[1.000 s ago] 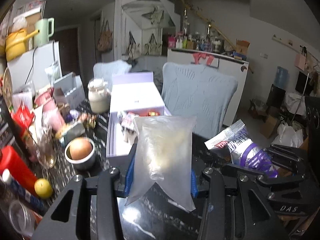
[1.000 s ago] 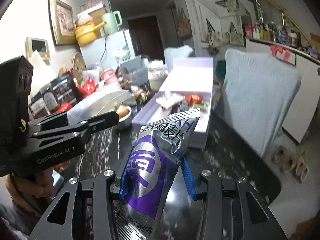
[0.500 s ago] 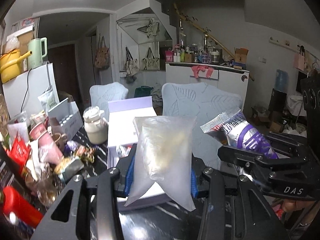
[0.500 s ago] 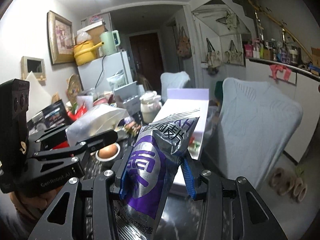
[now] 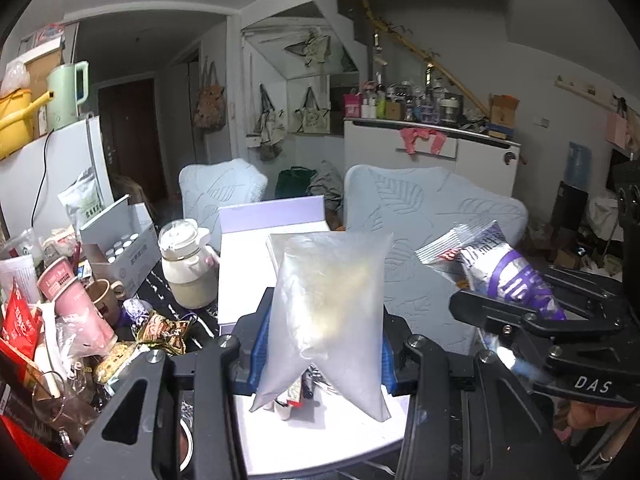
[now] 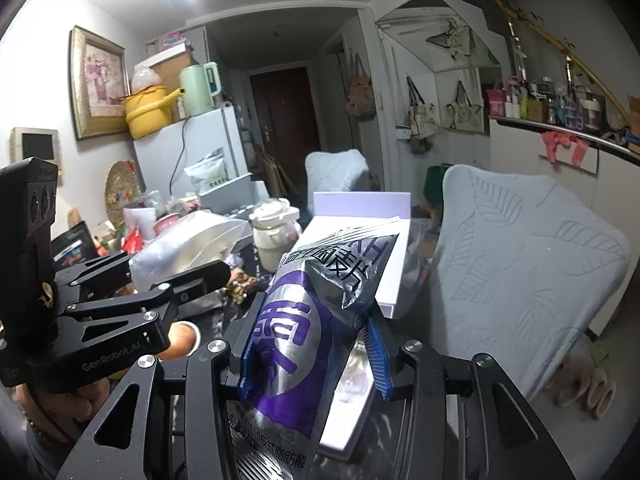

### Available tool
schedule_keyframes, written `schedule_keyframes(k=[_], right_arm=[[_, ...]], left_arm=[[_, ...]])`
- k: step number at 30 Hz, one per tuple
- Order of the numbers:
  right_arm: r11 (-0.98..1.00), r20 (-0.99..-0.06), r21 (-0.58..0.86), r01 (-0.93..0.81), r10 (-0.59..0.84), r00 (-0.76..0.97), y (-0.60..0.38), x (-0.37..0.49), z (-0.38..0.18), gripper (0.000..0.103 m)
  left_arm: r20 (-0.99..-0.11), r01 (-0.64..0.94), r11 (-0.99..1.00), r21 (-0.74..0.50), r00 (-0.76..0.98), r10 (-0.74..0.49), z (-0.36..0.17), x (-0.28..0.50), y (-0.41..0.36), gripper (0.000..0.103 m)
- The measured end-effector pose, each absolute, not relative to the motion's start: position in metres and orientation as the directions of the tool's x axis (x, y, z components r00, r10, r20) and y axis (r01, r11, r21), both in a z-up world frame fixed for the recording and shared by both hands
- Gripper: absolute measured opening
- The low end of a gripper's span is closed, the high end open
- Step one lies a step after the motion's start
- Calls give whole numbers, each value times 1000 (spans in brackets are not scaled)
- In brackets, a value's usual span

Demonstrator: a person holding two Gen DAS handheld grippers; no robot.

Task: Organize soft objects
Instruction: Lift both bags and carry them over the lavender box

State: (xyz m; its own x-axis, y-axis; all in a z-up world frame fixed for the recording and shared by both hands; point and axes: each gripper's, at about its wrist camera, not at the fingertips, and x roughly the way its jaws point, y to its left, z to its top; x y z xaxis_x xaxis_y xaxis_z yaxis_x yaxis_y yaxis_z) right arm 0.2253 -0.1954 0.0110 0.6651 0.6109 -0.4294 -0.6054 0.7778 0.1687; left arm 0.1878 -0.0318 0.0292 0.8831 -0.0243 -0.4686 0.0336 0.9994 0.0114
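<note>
Between the blue pads of our left gripper (image 5: 322, 354) we hold a clear plastic bag (image 5: 326, 320) with something pale and yellowish inside; the jaws are drawn in on its lower half and the bag stands upright above them, its two bottom corners hanging below the pads. Our right gripper (image 6: 312, 354) is clamped the same way on a silver and purple snack packet (image 6: 308, 340), which rises crumpled out of the jaws and leans toward the upper right, its sealed top edge fanned out. Each tool shows in the other's view: the right one with its packet sits at the right edge of the left camera's picture, and the left one with its bag sits at the left of the right camera's picture, a hand (image 6: 60, 396) wrapped around its grip. Just beyond both bags lies a white and lilac box (image 5: 256, 256) with its lid up, on a dark marbled table (image 5: 200, 332). Left of the box stand a cream lidded jar (image 5: 188, 272), a pink cup (image 5: 76, 304) and a jumble of wrappers. Behind the table are two pale blue covered chairs (image 5: 432, 232) and a white fridge (image 6: 200, 148).
</note>
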Motion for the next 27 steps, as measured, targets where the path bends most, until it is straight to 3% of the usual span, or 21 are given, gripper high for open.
schedule_keyframes(k=[13,27], right_arm=[[778,-519,210,-592,602,607,-171,279,-33,44],[746,-581,281,-604,633,511,-151,316,-71,44]], left_arm=[[-593,-43,998,-38,805,12,-31,262,-3,42],[-737,-104,994,22,671,86,-101,305,16,42]])
